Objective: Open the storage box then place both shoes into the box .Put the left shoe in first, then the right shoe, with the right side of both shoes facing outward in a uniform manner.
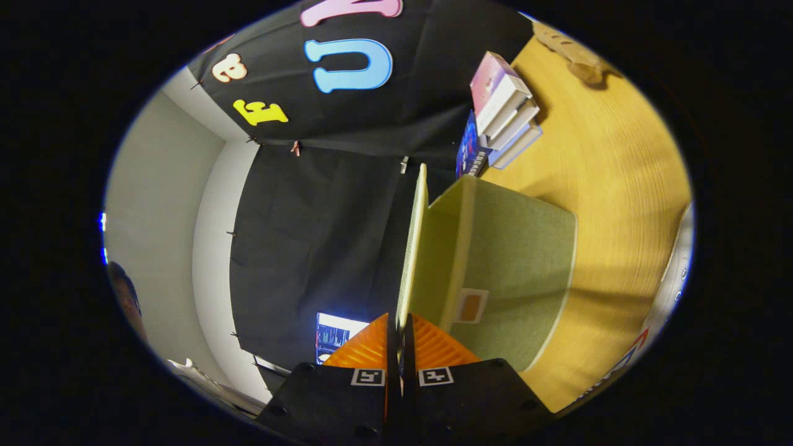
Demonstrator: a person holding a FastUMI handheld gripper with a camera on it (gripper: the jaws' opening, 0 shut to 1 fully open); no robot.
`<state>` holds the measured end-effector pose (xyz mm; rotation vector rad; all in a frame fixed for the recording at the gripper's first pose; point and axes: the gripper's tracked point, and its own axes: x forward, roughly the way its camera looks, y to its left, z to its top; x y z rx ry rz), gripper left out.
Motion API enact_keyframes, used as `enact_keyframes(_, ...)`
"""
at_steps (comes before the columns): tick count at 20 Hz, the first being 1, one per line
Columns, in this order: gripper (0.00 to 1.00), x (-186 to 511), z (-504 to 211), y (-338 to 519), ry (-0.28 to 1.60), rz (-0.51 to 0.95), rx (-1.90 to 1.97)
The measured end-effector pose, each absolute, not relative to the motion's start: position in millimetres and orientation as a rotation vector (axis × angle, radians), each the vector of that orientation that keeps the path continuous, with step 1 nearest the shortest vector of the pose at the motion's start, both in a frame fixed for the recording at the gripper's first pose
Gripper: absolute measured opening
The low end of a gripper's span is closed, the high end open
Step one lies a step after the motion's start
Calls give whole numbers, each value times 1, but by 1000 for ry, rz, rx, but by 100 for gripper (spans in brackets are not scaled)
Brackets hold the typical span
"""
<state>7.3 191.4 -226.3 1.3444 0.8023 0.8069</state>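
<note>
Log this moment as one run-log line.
step: opening box | fingers: shut on lid edge | lid: raised | storage box: on wooden table | books: beyond box

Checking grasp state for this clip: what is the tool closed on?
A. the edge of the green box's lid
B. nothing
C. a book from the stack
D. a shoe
A: the tool pinches the thin lid, which stands open from the green box.

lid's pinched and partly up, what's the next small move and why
Probably keep swinging the lid back until it stays open. The gripper is shut on its edge and the green storage box on the wooden table is only partly open.
</note>
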Motion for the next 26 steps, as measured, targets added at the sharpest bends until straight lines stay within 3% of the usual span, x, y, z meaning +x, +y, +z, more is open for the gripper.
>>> enact_keyframes(11,5,58,-96,288,642,847,1057)
enact_keyframes(20,7,86,-95,397,679,855,1025)
enact_keyframes(26,14,92,-104,432,679,845,1013)
